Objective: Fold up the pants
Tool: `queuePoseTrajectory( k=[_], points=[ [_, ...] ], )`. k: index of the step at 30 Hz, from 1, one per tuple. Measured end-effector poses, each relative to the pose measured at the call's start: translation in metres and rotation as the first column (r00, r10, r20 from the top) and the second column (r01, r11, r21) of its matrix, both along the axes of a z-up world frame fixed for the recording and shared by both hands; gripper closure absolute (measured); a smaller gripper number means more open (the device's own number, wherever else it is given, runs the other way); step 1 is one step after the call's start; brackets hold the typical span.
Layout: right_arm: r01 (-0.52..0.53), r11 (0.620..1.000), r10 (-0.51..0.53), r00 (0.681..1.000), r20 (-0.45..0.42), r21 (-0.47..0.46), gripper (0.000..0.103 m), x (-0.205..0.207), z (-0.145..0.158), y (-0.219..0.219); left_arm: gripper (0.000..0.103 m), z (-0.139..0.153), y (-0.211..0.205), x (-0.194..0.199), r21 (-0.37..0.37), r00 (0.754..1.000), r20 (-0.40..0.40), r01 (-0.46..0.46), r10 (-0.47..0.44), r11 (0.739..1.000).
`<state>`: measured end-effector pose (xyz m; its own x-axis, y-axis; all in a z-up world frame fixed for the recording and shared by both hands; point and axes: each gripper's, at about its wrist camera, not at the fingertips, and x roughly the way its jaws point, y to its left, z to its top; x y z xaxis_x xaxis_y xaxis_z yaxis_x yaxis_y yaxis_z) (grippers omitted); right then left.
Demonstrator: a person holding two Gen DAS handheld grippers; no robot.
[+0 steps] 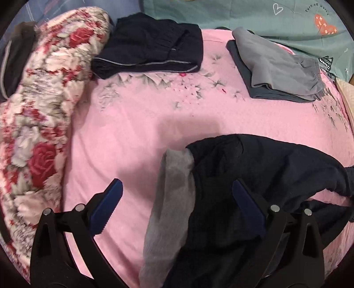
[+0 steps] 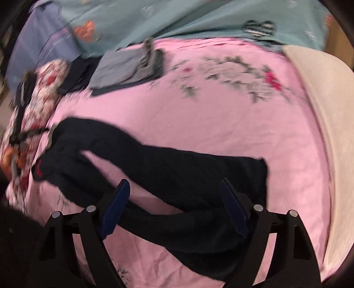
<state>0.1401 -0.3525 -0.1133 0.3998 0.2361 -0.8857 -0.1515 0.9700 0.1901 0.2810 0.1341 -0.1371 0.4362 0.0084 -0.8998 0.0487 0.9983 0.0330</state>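
- Pink bedsheet (image 1: 132, 137) with a faint floral print covers the bed, which carries everything here; a teal quilt (image 1: 265, 17) lies along the far edge and a rose-patterned blanket (image 1: 39, 115) is bunched along the left edge in the left wrist view.
- Left hand-held gripper (image 1: 179, 203) stands wide open above the sheet, its blue pads well apart. Dark cloth and a grey lining lie between and under them, but neither pad presses on the fabric.
- Right hand-held gripper (image 2: 174, 206) is also open, blue pads apart, with one leg of the pants lying beneath the gap; the pads do not pinch it. This view is blurred, so whether a pad brushes the cloth cannot be told.
- Dark navy pants (image 2: 168, 175) lie unfolded near the near edge of the bed, the two legs spread apart with pink sheet showing between them and the cuffs reaching towards the right side.
- Their waist end (image 1: 254, 168) lies crumpled in the left wrist view, with the grey lining (image 1: 172, 199) turned out beside it.
- A small red mark (image 2: 38, 171) shows on the pants close to the rose blanket.
- Towards the far edge sit two folded stacks, well apart from each other: a folded dark garment (image 1: 150, 55) with a pale stripe, touching the rose blanket, and a folded grey garment (image 1: 276, 68) on a darker one.
- A cream blanket (image 2: 327, 115) runs along the right edge of the bed.
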Motion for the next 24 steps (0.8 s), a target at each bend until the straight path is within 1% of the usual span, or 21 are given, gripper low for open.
queuePoseTrajectory(
  k=[1, 3, 5, 6, 7, 8, 9, 10, 11, 12, 13, 14, 16, 17, 19, 21, 23, 24],
  points=[
    [-0.032, 0.999, 0.032, 0.999, -0.024, -0.007, 0.022, 0.006, -0.008, 0.005, 0.002, -0.008, 0.001, 0.007, -0.024, 1.0, -0.02, 0.002, -0.003, 1.0],
    [-0.085, 0.996, 0.081, 0.992, -0.096, -0.031, 0.026, 0.022, -0.03, 0.011, 0.002, -0.017, 0.004, 0.015, -0.045, 0.999, -0.042, -0.004, 0.002, 0.999],
    [-0.113, 0.992, 0.104, 0.983, -0.152, -0.051, 0.032, 0.03, -0.045, 0.013, 0.002, -0.027, 0.006, 0.023, -0.071, 0.998, -0.067, -0.014, 0.009, 0.997],
    [-0.13, 0.99, 0.119, 0.977, -0.175, -0.056, 0.039, 0.031, -0.05, 0.015, 0.002, -0.033, 0.008, 0.028, -0.088, 0.996, -0.083, -0.023, 0.016, 0.996],
    [-0.159, 0.987, 0.147, 0.968, -0.201, -0.04, 0.049, 0.032, -0.055, 0.02, 0.002, -0.037, 0.01, 0.031, -0.103, 0.995, -0.096, -0.026, 0.017, 0.994],
    [-0.181, 0.983, 0.168, 0.962, -0.216, -0.041, 0.054, 0.032, -0.058, 0.024, 0.002, -0.041, 0.01, 0.034, -0.12, 0.994, -0.11, -0.027, 0.014, 0.992],
    [-0.209, 0.976, 0.191, 0.954, -0.23, -0.055, 0.068, 0.032, -0.06, 0.028, 0.002, -0.044, 0.011, 0.036, -0.138, 0.992, -0.122, -0.028, 0.011, 0.99],
    [-0.246, 0.966, 0.222, 0.944, -0.244, -0.073, 0.081, 0.032, -0.061, 0.033, 0.002, -0.048, 0.012, 0.037, -0.154, 0.991, -0.13, -0.033, 0.013, 0.988],
    [-0.258, 0.963, 0.232, 0.941, -0.245, -0.081, 0.086, 0.031, -0.058, 0.036, 0.002, -0.05, 0.012, 0.037, -0.157, 0.991, -0.13, -0.04, 0.019, 0.987],
    [-0.26, 0.96, 0.229, 0.943, -0.242, -0.106, 0.097, 0.034, -0.054, 0.036, 0.002, -0.052, 0.013, 0.036, -0.164, 0.992, -0.126, -0.044, 0.023, 0.986],
    [-0.258, 0.958, 0.225, 0.947, -0.231, -0.125, 0.097, 0.038, -0.048, 0.035, 0.005, -0.054, 0.012, 0.034, -0.185, 0.993, -0.117, -0.039, 0.017, 0.982],
    [-0.25, 0.958, 0.221, 0.955, -0.195, -0.14, 0.098, 0.045, -0.034, 0.031, 0.007, -0.054, 0.011, 0.033, -0.19, 0.994, -0.108, -0.033, 0.013, 0.981],
    [-0.233, 0.955, 0.211, 0.968, -0.135, -0.182, 0.098, 0.059, -0.012, 0.027, 0.025, -0.052, 0.006, 0.03, -0.182, 0.997, -0.075, -0.004, -0.01, 0.983],
    [-0.221, 0.954, 0.205, 0.974, -0.096, -0.201, 0.098, 0.072, 0.001, 0.024, 0.03, -0.051, 0.006, 0.03, -0.183, 0.998, -0.068, 0.001, -0.014, 0.983],
    [-0.201, 0.948, 0.199, 0.979, -0.036, -0.246, 0.098, 0.095, 0.015, 0.022, 0.046, -0.049, 0.007, 0.03, -0.202, 0.999, -0.054, -0.004, -0.007, 0.979],
    [-0.204, 0.924, 0.221, 0.975, 0.017, -0.322, 0.098, 0.126, 0.017, 0.028, 0.054, -0.045, 0.011, 0.033, -0.216, 0.999, -0.03, -0.033, 0.027, 0.976],
    [-0.184, 0.905, 0.224, 0.973, 0.061, -0.384, 0.097, 0.152, 0.009, 0.032, 0.057, -0.037, 0.015, 0.034, -0.21, 0.997, 0.016, -0.067, 0.072, 0.975],
    [-0.161, 0.883, 0.219, 0.972, 0.085, -0.441, 0.092, 0.167, -0.002, 0.037, 0.057, -0.034, 0.017, 0.036, -0.203, 0.995, 0.042, -0.085, 0.095, 0.976]
  ],
)
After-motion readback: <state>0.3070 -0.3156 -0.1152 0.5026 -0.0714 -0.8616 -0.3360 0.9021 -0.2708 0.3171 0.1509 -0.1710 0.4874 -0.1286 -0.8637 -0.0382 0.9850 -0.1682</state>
